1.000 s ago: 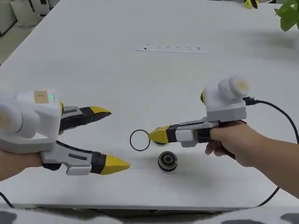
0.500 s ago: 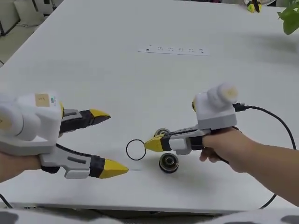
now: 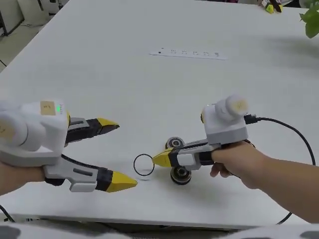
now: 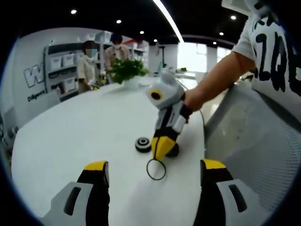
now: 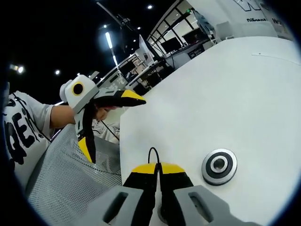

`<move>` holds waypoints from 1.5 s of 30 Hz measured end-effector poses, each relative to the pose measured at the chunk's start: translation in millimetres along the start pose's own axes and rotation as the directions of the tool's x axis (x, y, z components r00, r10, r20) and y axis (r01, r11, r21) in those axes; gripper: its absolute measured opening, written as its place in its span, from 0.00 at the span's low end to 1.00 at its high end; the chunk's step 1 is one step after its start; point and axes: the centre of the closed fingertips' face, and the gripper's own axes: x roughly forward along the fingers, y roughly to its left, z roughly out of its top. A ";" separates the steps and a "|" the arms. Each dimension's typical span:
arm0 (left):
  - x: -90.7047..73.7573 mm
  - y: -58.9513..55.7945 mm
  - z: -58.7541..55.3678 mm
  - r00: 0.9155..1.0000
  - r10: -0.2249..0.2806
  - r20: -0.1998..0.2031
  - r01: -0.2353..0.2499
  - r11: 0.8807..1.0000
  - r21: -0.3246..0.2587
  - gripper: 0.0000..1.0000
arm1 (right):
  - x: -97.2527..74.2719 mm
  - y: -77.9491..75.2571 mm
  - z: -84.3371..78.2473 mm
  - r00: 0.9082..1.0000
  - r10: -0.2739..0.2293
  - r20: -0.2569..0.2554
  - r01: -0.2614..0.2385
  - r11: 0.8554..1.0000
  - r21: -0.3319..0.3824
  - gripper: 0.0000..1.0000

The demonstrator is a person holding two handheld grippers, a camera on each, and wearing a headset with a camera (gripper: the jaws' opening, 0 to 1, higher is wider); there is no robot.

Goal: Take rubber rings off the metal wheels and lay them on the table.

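- While its jaws stand spread wide with nothing between them, the left gripper (image 3: 115,153) hovers over the near left edge of the white table (image 3: 149,89), its yellow tips pointing right toward the work.
- Just right of it, the right gripper (image 3: 160,159) points left with its jaws pressed together; in the right gripper view a thin black loop rises from between the closed tips.
- That loop is the rubber ring (image 3: 134,165), pinched at its right edge by the right gripper and sticking out to the left of the tips, between the two grippers. Whether its free side touches the table cannot be told.
- One metal wheel (image 3: 180,175) sits on the table just below and near the right gripper's jaws, partly covered by them.
- A second metal wheel (image 3: 174,143) lies just beyond the same jaws, on their far side, close to the first wheel but apart from it.
- A black cable (image 3: 294,130) loops off the back of the right gripper to the right.
- Farther up the table lies a flat white power strip (image 3: 188,53), well apart from the wheels.
- Green leaves of a plant (image 3: 311,22) show at the far right corner.
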 end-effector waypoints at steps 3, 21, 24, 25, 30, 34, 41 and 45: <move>-0.3 0.1 -0.4 1.000 0.002 -0.001 -0.002 1.000 0.000 0.80 | 1.6 -1.5 -2.4 1.000 0.000 -0.008 0.000 1.000 -0.010 0.00; -0.2 2.1 -3.4 1.000 0.000 -0.009 0.000 1.000 -0.007 0.80 | 5.8 -14.3 -5.6 0.999 -0.032 -0.030 0.030 0.998 -0.048 0.03; -0.2 2.2 -3.3 1.000 0.000 -0.009 0.000 1.000 -0.007 0.80 | 6.0 -15.3 -5.5 0.999 -0.038 -0.030 0.036 0.998 -0.058 0.05; -0.2 2.2 -3.2 1.000 0.000 -0.009 0.000 1.000 -0.008 0.80 | 6.2 -15.1 -5.7 0.999 -0.038 -0.032 0.036 0.998 -0.060 0.06; -0.1 1.7 -3.4 1.000 -0.001 -0.011 0.001 1.000 -0.008 0.80 | 6.1 -16.6 -5.3 0.998 -0.047 -0.031 0.045 0.996 -0.073 0.10; 0.0 1.5 -3.2 1.000 -0.001 -0.011 0.001 1.000 -0.008 0.80 | 5.6 -16.7 -3.5 0.998 -0.054 -0.024 0.052 0.995 -0.082 0.15; 0.3 1.8 -3.1 1.000 -0.004 -0.012 0.004 1.000 -0.007 0.80 | 4.7 -11.5 0.6 0.999 -0.047 -0.013 0.046 0.995 -0.091 0.18; 0.6 2.3 -2.5 1.000 -0.004 -0.011 0.004 1.000 -0.007 0.80 | 3.5 -7.4 4.8 0.999 -0.040 -0.003 0.040 0.995 -0.096 0.19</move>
